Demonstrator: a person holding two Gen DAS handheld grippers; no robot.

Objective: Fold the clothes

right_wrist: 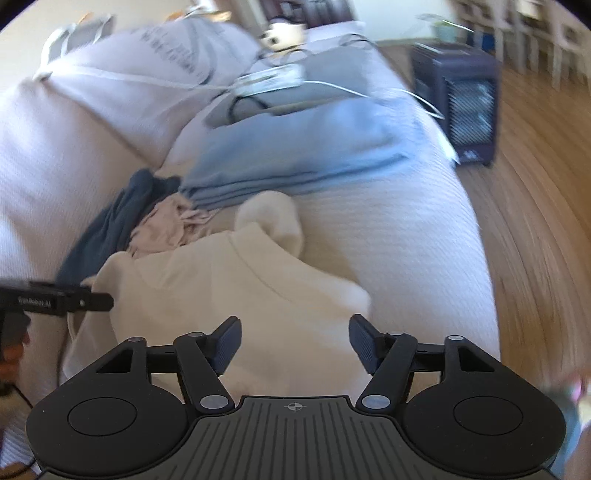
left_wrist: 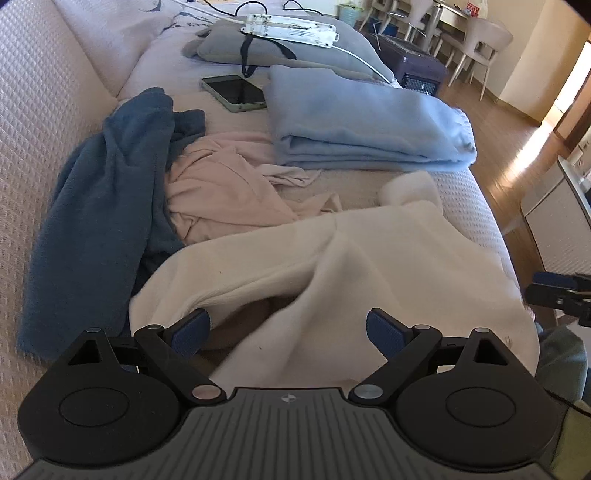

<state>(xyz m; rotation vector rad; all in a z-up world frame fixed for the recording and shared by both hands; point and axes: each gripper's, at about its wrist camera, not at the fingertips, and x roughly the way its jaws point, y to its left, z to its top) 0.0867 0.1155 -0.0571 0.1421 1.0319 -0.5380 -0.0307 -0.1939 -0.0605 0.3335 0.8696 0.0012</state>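
While your left gripper (left_wrist: 288, 332) and right gripper (right_wrist: 295, 343) hover wide and empty, snatching the rumpled cream sweater (left_wrist: 332, 258) risks bunching.

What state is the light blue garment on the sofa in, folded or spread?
Folded. The light blue garment lies as a neat flat stack, with several layered edges showing along its near side, behind the cream garment.

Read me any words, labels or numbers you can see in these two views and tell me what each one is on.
"GenRobot.AI": white lettering on the side of the left claw, seen from the right wrist view; blurred, so this is my best reading.
Dark printed lines on the pale cushion at the back: too blurred to read.
White flat device on the grey pillow: no legible marking.
Phone: screen dark, no text.
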